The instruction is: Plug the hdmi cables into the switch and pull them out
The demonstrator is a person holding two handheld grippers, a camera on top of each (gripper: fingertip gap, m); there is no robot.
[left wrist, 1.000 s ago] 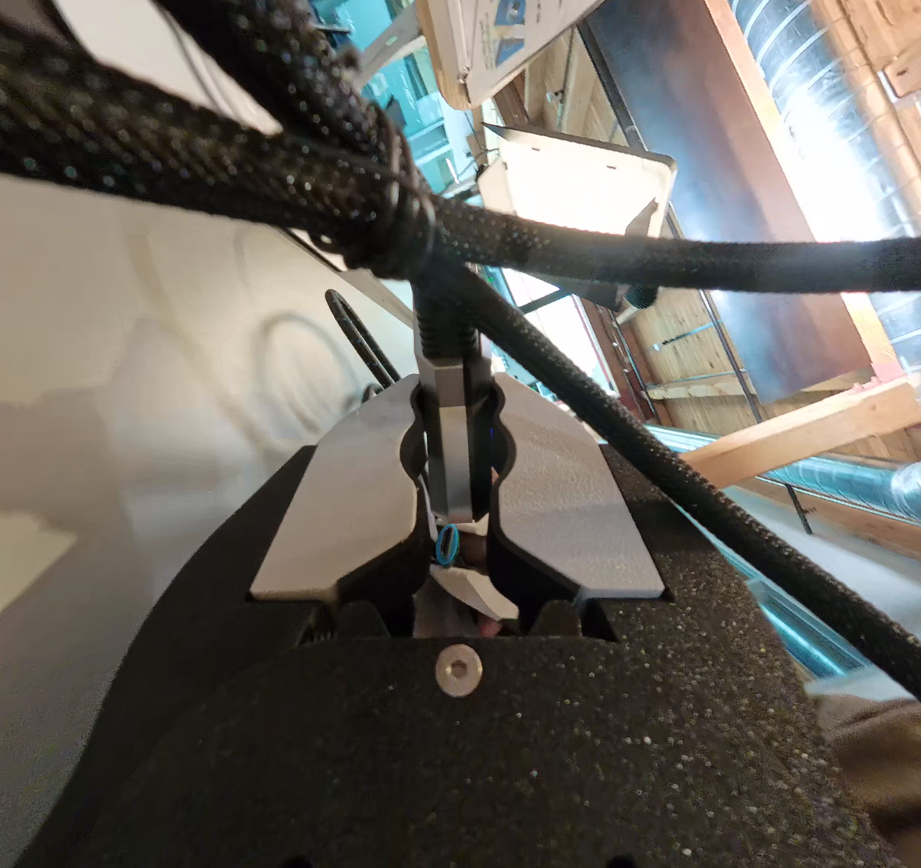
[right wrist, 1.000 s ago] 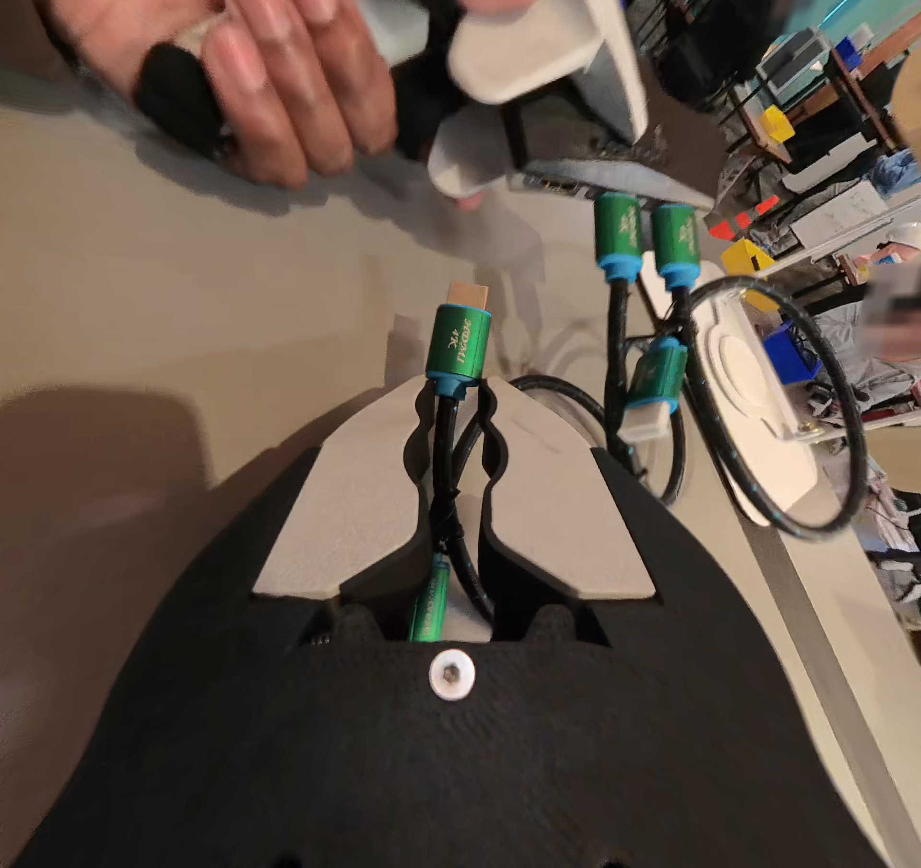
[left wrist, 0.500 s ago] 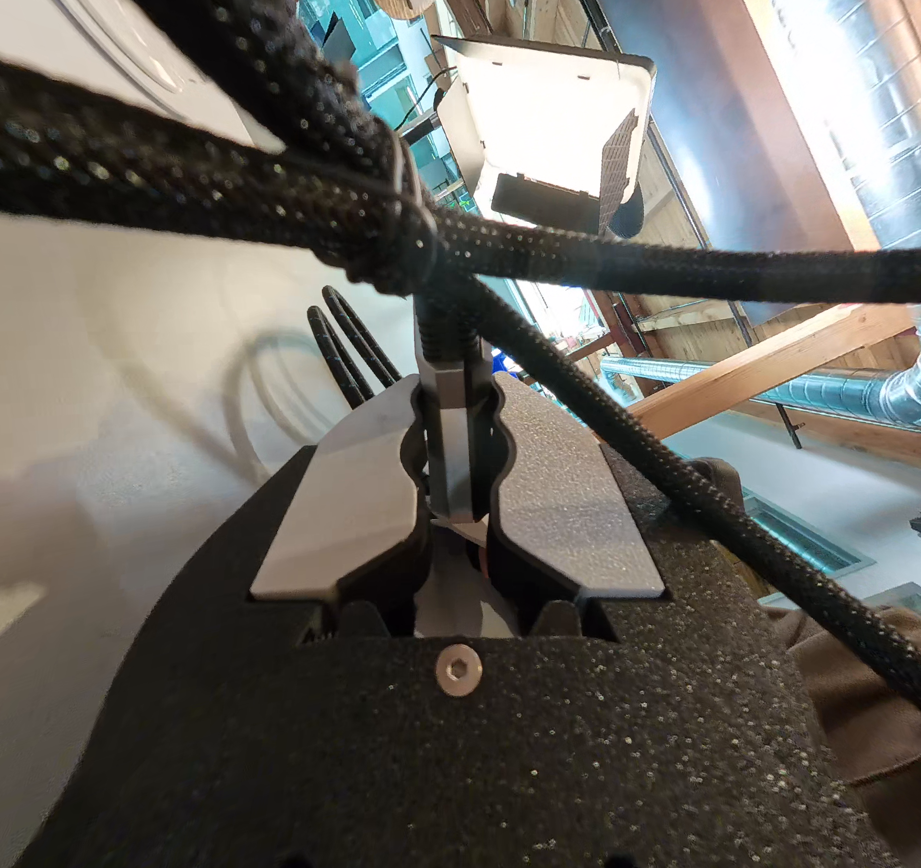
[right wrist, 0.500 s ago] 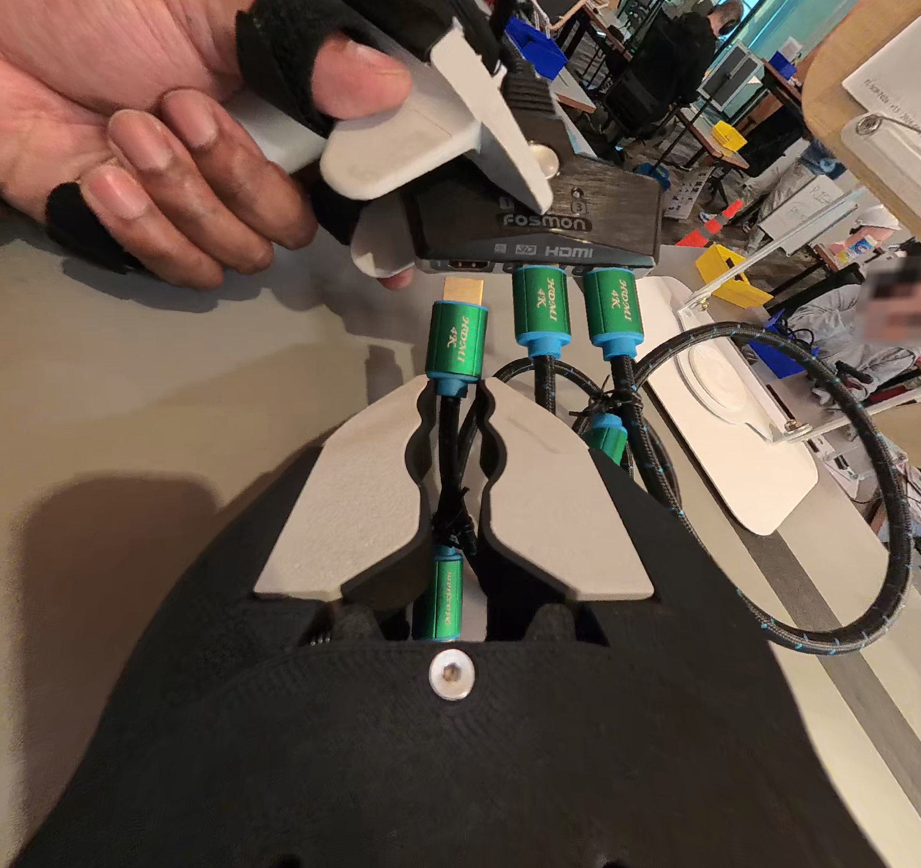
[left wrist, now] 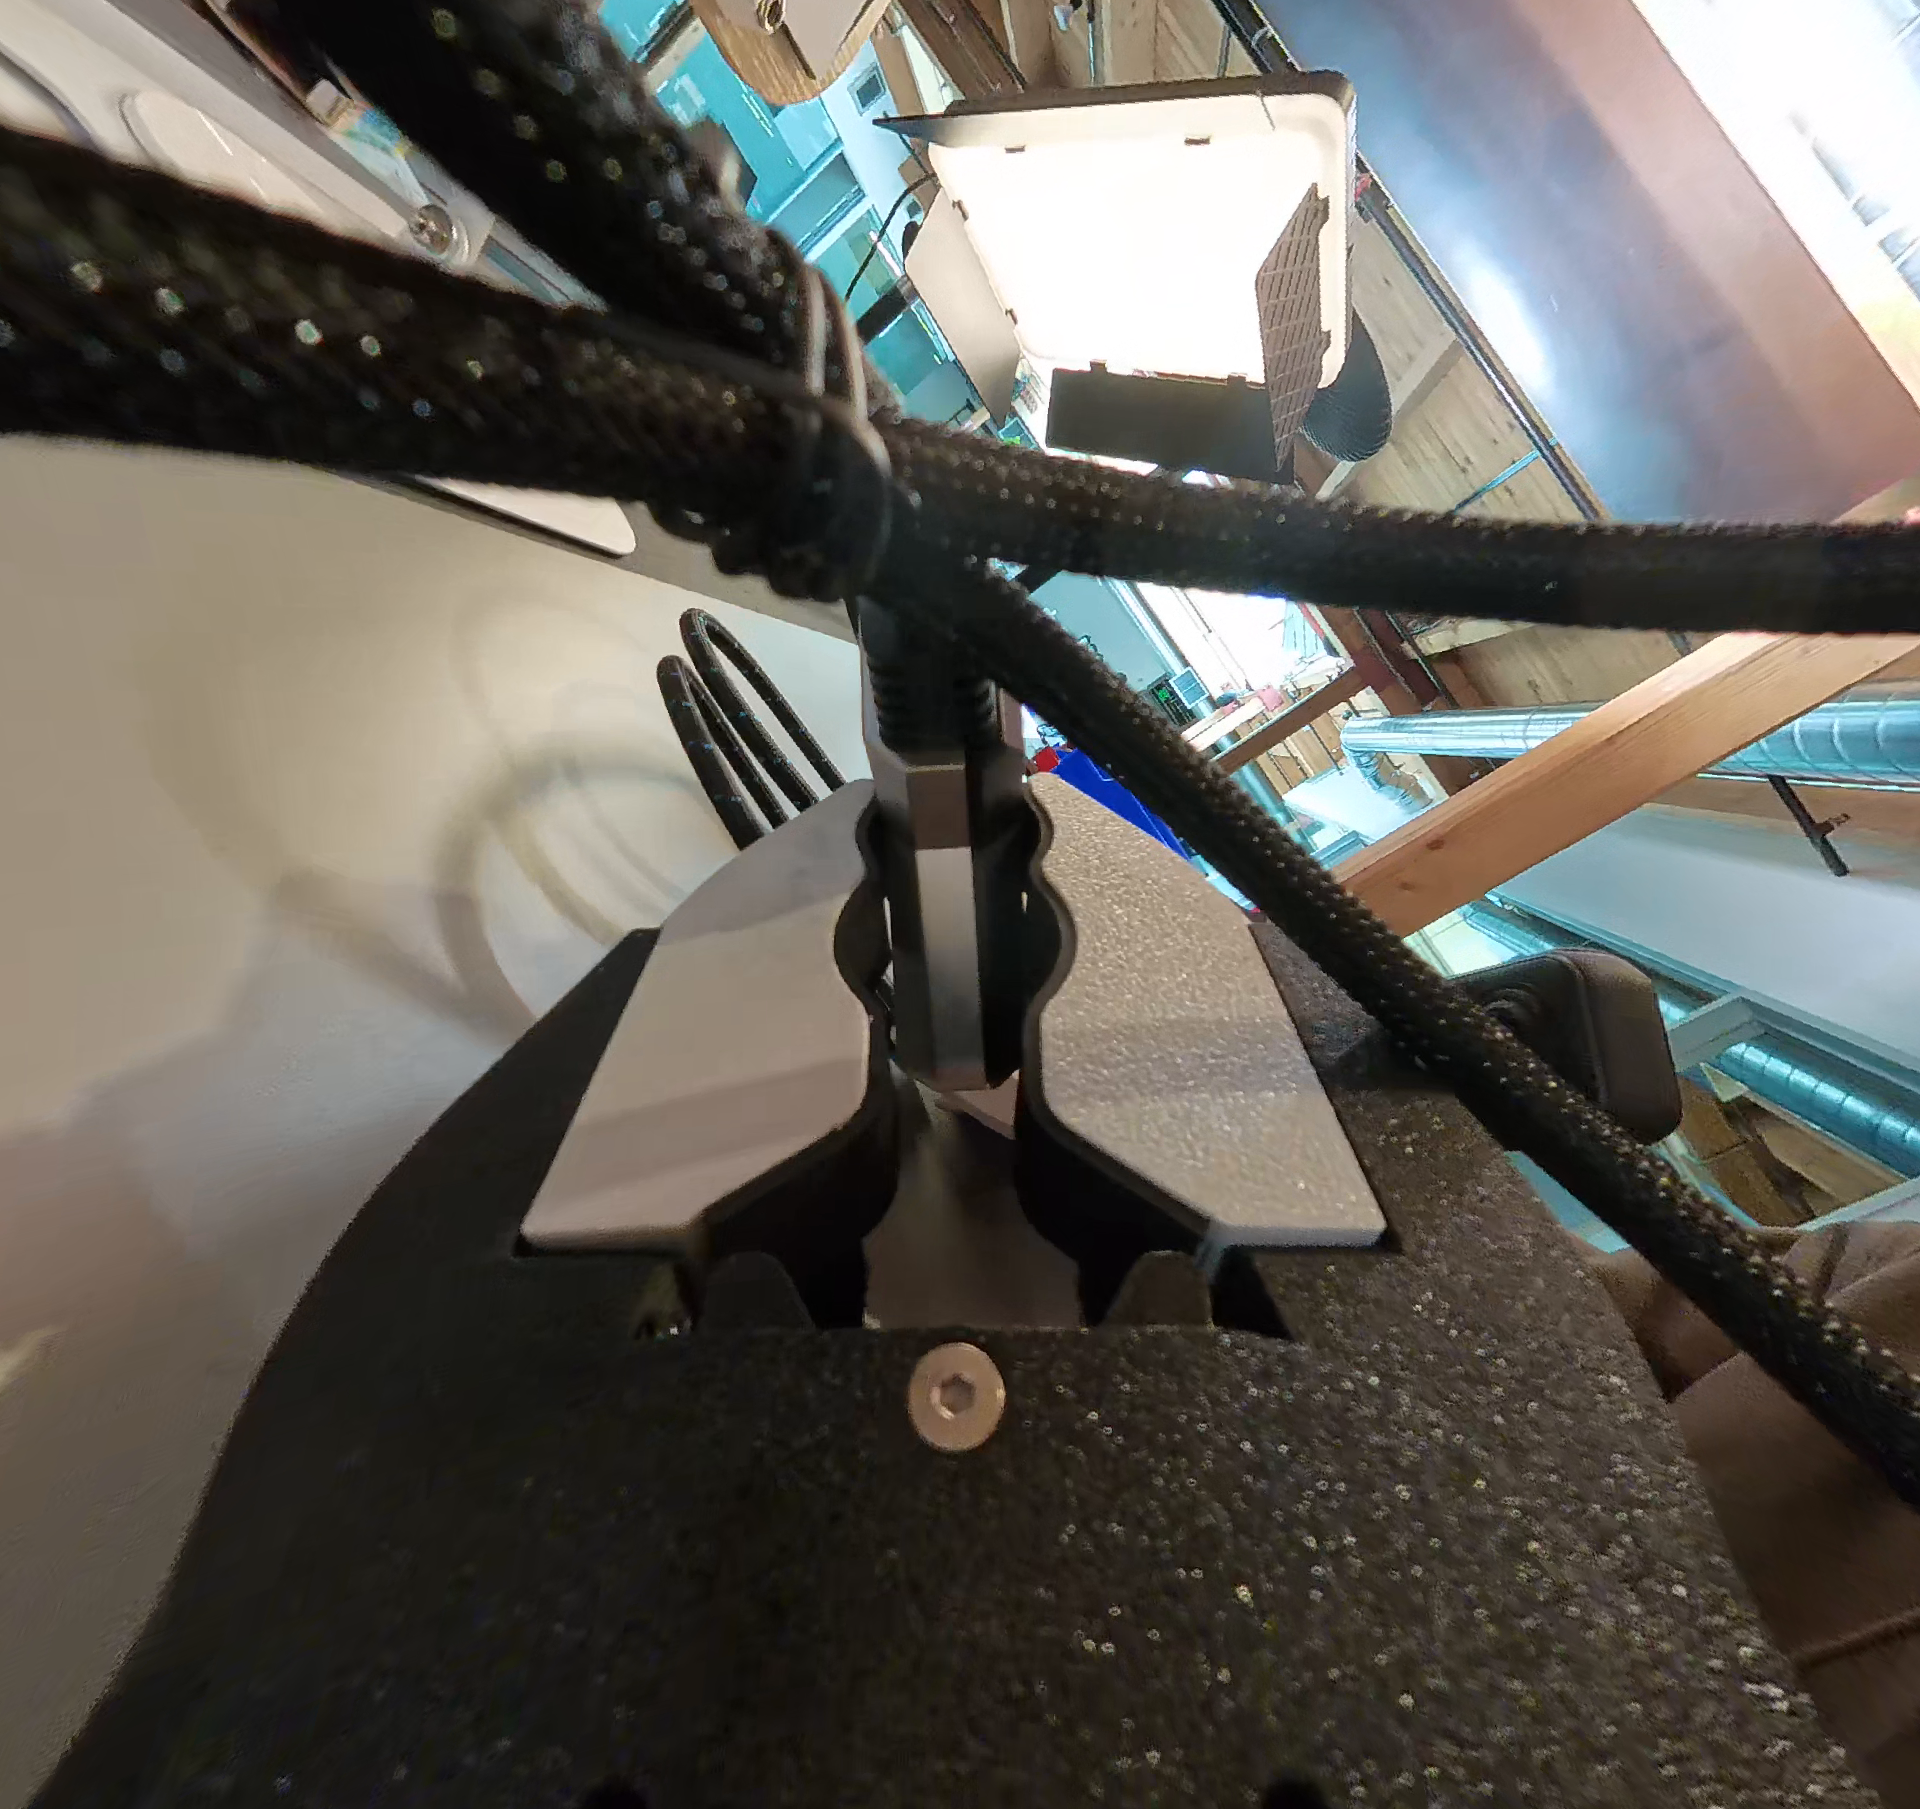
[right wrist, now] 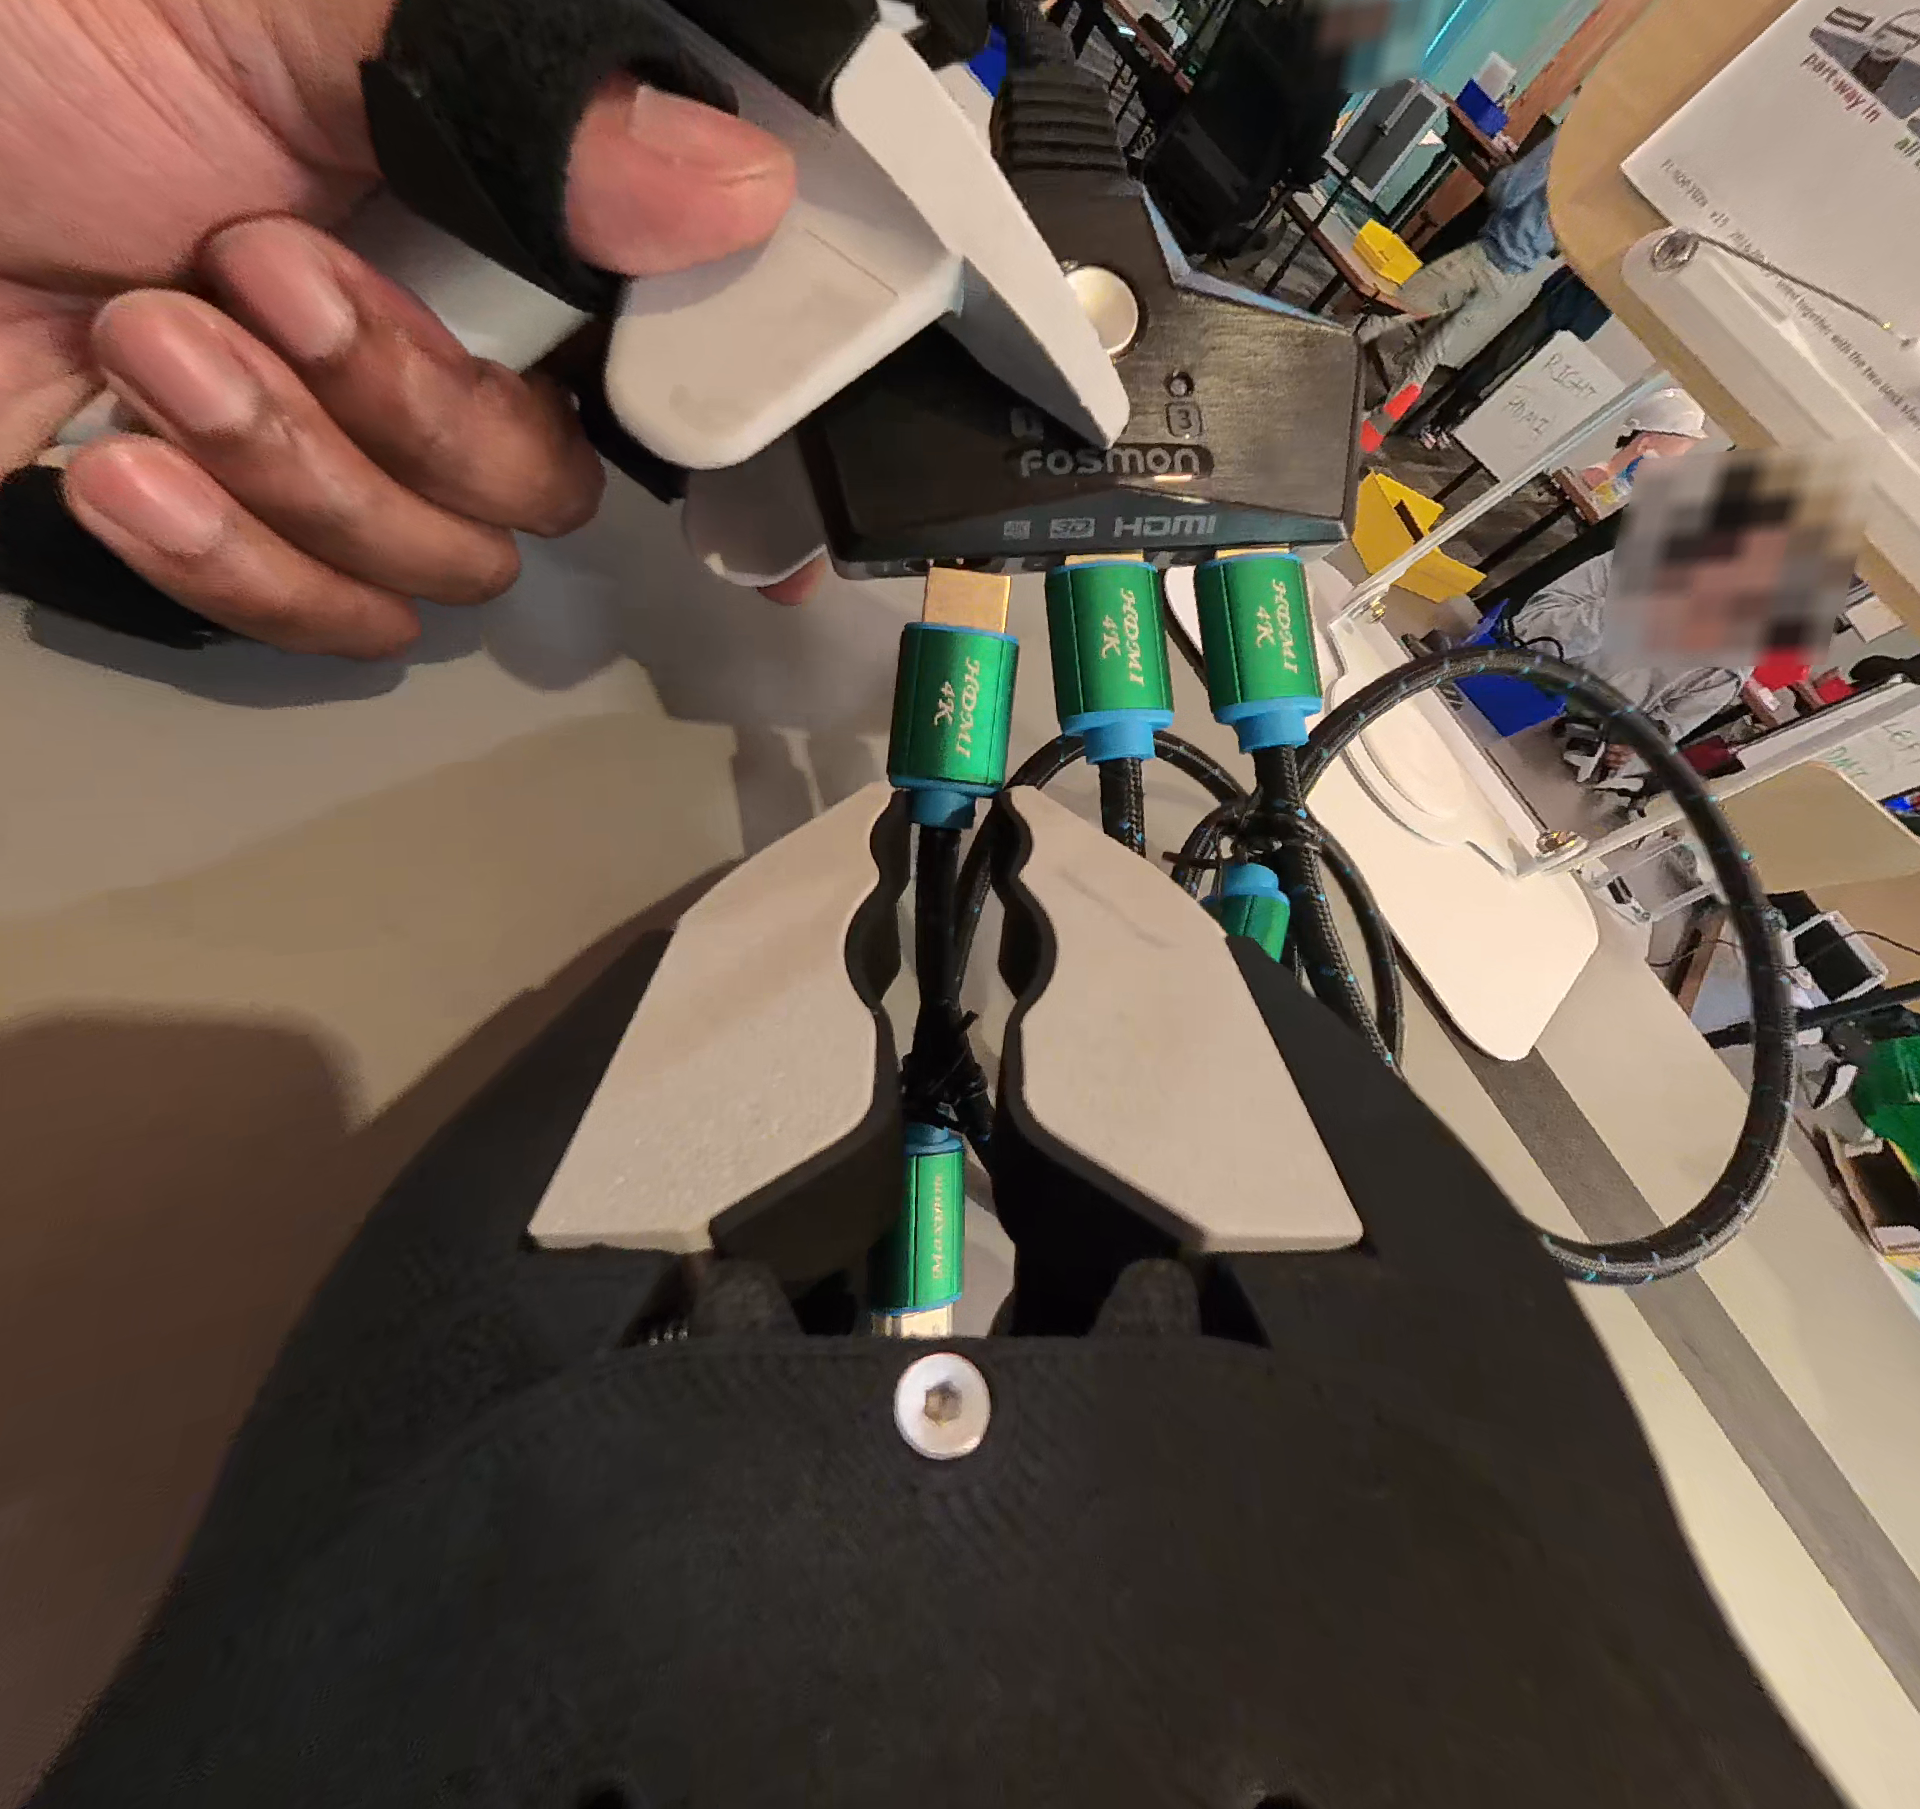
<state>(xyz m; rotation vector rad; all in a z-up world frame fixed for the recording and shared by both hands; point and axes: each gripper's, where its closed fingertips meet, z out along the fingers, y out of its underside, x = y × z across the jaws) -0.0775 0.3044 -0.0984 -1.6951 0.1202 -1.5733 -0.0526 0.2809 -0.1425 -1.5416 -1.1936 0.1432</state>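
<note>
Two claws meet over a pale tabletop (right wrist: 260, 876). Right claw (right wrist: 940, 809) is clamped on the black braided cable (right wrist: 940, 928) of a green plug (right wrist: 951, 710), its pale fingers (right wrist: 774, 1011) pressing the cord just behind the plug's blue collar. That plug points away from the claw, and its gold tip (right wrist: 966, 601) sits at the mouth of the leftmost port of a black switch box (right wrist: 1195, 429), only partly entered.

Left claw (left wrist: 951, 824) is clamped on the switch box (left wrist: 940, 928), seen edge-on in its own view as a narrow dark grey body between two grey fingers (left wrist: 1164, 1021). From the right wrist view, a bare hand (right wrist: 239, 305) with black finger straps grips this claw's white handle, tilting it down over the box from upper left.

Beside the held plug, two more green plugs (right wrist: 1107, 658) (right wrist: 1257, 637) are seated in the neighbouring ports, their braided cables looping over the tabletop, where another green plug (right wrist: 1252, 912) lies among them. Thick black braided cables (left wrist: 1351, 533) leave the box's far end and cross the left wrist view. Beyond them stand a lit panel lamp (left wrist: 1132, 242), wooden beams (left wrist: 1621, 741) and silver ducts (left wrist: 1621, 731).
</note>
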